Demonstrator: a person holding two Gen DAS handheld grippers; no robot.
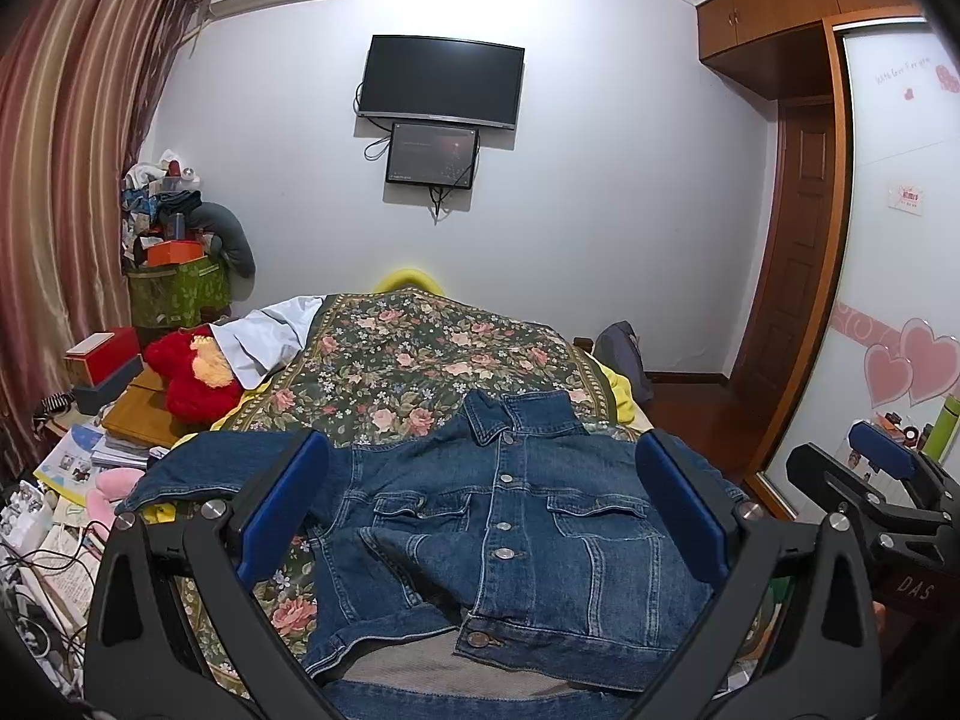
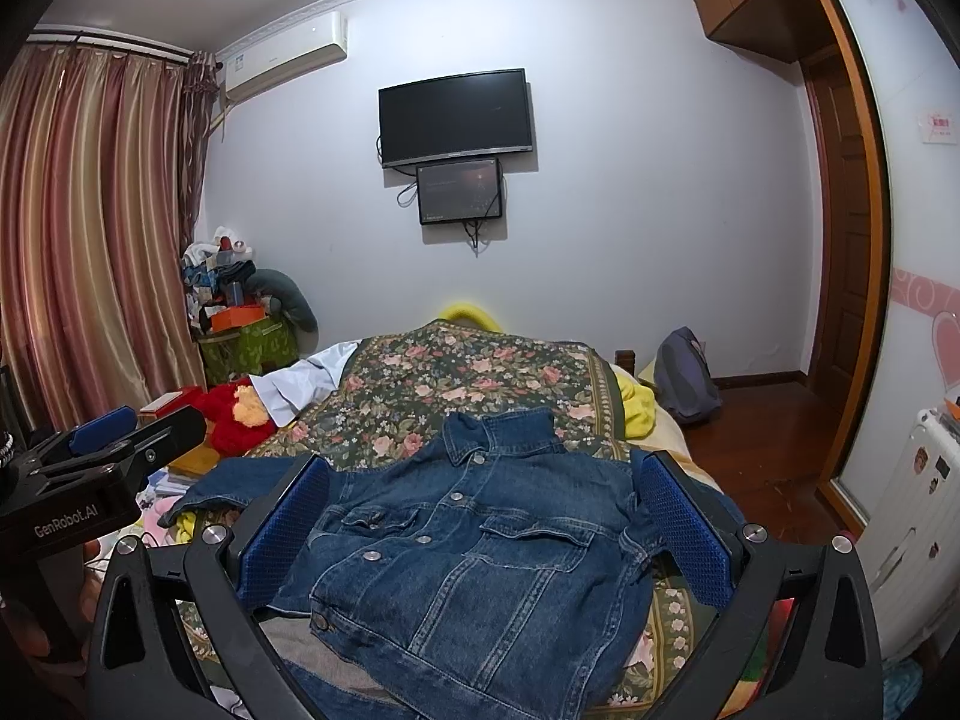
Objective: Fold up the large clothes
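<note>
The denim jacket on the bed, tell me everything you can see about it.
The denim jacket is dark blue with lighter stitching, a fold-down collar, metal buttons and two flapped chest pockets. It lies front-up on the floral bedspread, collar pointing toward the far wall. The front is partly unbuttoned; its lower edges spread open over grey fabric. One sleeve stretches out sideways toward the cluttered side of the bed. The cloth is rumpled, not yet folded. Both the left gripper and right gripper are open and hold nothing.

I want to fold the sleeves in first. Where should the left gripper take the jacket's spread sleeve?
Probably at the cuff end of the sleeve, coming from the left. It lies flat and stretched outward over the bedspread edge, so that free end lifts easily. The left gripper is open above the jacket.
</note>
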